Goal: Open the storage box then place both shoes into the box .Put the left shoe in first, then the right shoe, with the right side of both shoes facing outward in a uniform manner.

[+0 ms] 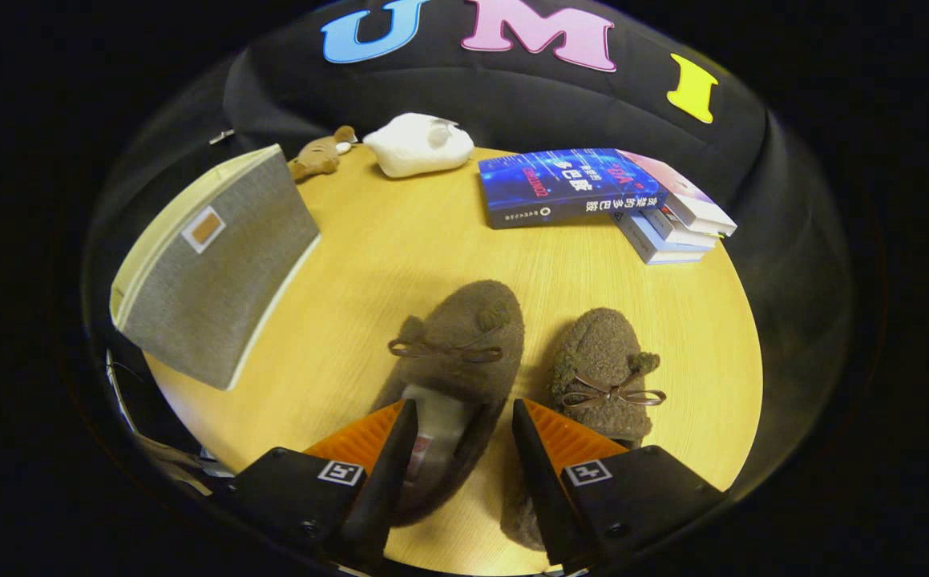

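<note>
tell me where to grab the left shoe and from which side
Grip the left shoe by the side wall of its opening, coming down from above at the heel end, probably. The opening faces up between the open fingers of the gripper, and the rim there looks thin enough to pinch with one finger inside, one outside. The toe with the bow looks too broad and soft, and the right shoe crowds one side.

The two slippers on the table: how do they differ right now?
The left slipper lies between the open gripper's fingers, its opening visible; the right slipper sits beside the right finger. The left one reaches farther ahead. Both are brown, fuzzy, with bows, toes pointing away.
</note>
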Available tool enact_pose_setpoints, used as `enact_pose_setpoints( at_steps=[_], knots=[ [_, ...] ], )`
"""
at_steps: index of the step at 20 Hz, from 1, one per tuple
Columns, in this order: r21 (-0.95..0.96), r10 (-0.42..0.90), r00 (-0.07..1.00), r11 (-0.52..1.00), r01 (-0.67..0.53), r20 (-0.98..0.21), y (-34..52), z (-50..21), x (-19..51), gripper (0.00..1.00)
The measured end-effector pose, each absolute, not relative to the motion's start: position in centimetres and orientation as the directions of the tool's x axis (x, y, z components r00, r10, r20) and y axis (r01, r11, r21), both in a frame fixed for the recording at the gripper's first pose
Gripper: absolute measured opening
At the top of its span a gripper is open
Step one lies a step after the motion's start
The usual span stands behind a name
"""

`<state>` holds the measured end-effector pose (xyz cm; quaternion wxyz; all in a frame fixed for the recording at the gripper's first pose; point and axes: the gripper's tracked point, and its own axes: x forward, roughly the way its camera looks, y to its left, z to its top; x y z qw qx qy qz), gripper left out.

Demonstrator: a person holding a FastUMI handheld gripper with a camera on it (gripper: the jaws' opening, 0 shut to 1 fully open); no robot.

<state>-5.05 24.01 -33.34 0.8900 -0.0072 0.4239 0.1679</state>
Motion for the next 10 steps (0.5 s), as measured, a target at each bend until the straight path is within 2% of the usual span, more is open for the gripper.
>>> enact_pose_setpoints(
  at_steps=[3, 9, 10],
  knots=[
    [0.131, 0.254, 0.601, 0.962, -0.241, -0.758, 24.6, -34.6, -2.7, 0.7],
    [0.1, 0.156, 0.622, 0.987, -0.124, -0.767, 23.1, -35.4, -1.1, 0.13],
    [0.108, 0.157, 0.617, 0.987, -0.117, -0.771, 23.1, -35.3, -1.2, 0.07]
  ],
)
